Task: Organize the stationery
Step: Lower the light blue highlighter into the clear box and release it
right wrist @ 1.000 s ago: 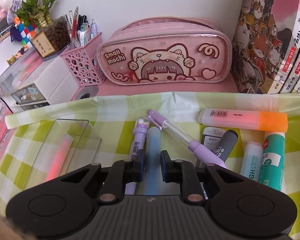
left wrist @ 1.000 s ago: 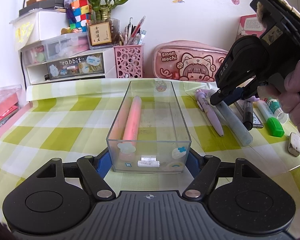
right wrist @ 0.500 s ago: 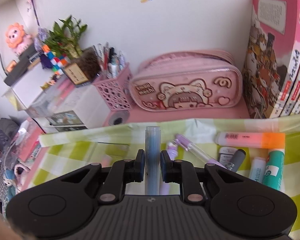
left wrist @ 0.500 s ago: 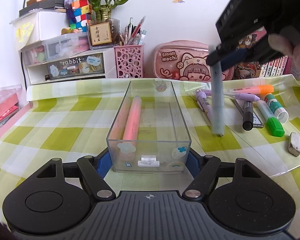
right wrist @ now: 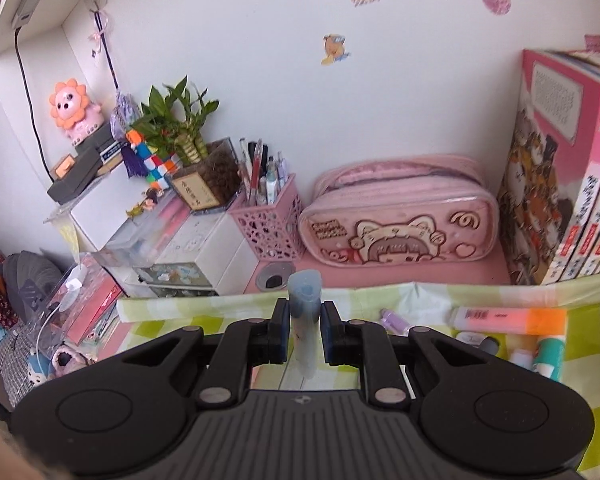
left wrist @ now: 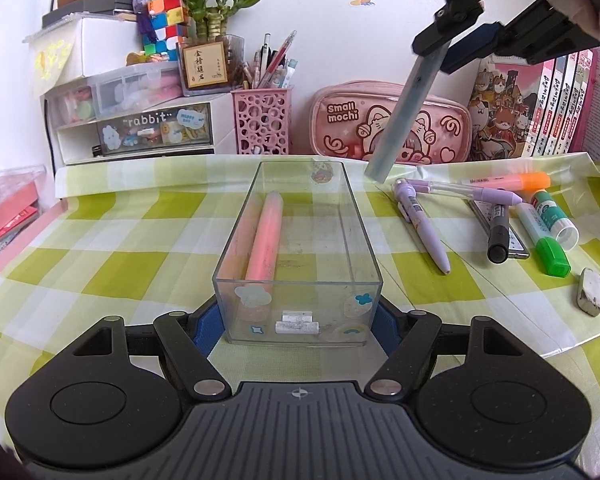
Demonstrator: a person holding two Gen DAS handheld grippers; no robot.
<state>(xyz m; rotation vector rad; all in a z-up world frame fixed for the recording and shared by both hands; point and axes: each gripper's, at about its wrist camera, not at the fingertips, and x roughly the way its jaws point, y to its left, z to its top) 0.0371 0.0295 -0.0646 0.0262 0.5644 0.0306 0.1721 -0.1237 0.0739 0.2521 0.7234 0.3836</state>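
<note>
- Green-checked cloth covers our surface (left wrist: 100, 264).
- Left gripper (left wrist: 298, 320): jaws clamp the clear rectangular plastic box (left wrist: 300, 240) between them.
- Right gripper (right wrist: 305, 336): jaws grip a pale blue marker (right wrist: 305, 320).

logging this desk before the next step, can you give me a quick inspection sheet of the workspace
surface: green checked cloth covers the desk.
job's things: clear box holds a pink pen; purple pen, black marker, green highlighter, orange highlighter, glue stick, eraser lie loose at right.
clutter: nothing seen.
grippers: left gripper clamps the box; right gripper holds a blue pen aloft.
cables: black cord on wall.
surroundings: pink pencil case, pen cup, drawers, books.
</note>
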